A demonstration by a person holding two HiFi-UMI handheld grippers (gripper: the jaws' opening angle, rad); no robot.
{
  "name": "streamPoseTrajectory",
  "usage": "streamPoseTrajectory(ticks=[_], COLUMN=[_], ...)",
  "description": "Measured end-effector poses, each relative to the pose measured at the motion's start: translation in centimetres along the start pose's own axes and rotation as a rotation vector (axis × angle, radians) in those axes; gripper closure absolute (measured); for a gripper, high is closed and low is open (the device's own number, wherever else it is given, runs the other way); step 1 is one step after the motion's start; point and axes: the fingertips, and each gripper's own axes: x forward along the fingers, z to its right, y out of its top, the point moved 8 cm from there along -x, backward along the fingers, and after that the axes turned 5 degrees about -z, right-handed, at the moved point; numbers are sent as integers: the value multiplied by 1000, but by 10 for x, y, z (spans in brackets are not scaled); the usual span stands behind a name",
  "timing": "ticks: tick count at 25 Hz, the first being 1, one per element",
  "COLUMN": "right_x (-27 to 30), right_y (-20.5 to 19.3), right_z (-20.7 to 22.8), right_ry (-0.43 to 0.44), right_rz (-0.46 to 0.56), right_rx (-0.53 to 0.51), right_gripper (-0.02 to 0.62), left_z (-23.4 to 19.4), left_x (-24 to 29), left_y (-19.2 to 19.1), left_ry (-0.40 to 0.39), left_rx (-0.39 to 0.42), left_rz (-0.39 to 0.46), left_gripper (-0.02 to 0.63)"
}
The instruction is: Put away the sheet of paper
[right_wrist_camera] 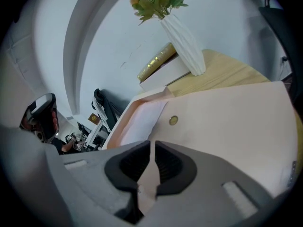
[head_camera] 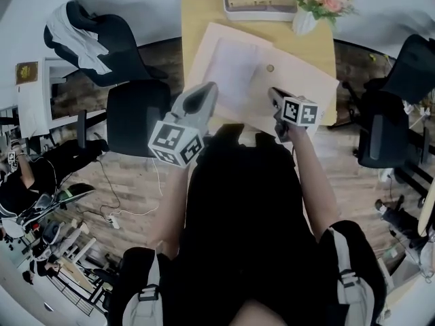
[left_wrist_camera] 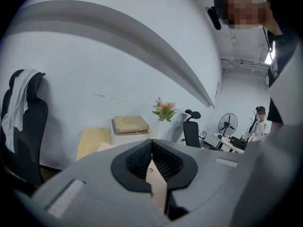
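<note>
A large beige envelope (head_camera: 292, 80) with a round clasp (head_camera: 270, 68) lies on the wooden table (head_camera: 197, 12), its flap open toward the far left. A white sheet of paper (head_camera: 231, 63) lies in its open mouth, partly tucked in. My left gripper (head_camera: 207, 90) is at the envelope's near left edge, and its view shows the jaws shut on a beige strip of the envelope (left_wrist_camera: 157, 181). On the near right edge my right gripper (head_camera: 274, 95) is shut, pinching the envelope (right_wrist_camera: 227, 122). The sheet (right_wrist_camera: 139, 119) and the clasp (right_wrist_camera: 173, 120) show beyond its jaws.
At the table's far edge stand a white box (head_camera: 259, 9) with a tan pad on top and a white vase of flowers (head_camera: 306, 19). Black office chairs flank the table at left (head_camera: 136, 117) and right (head_camera: 384, 134). Cables lie on the wood floor (head_camera: 129, 209).
</note>
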Motion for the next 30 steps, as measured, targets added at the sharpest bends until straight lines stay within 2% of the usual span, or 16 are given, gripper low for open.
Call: streamPoseTrajectory(ticks=[12,21,30], right_x=[-82,-139,-178], right_y=[3,21,41], right_z=[21,9,-14], right_ry=[5,64,132], right_rz=[106,188,280], right_rx=[-47,-145,-243], right_gripper=[574,574,575], left_z=[63,103,123], left_x=[32,47,54], left_y=[-7,-12,-10], left_ry=[-54,-65,-70], left_rx=[13,-2,-4], left_rz=[29,80,109], left_gripper=[595,595,595])
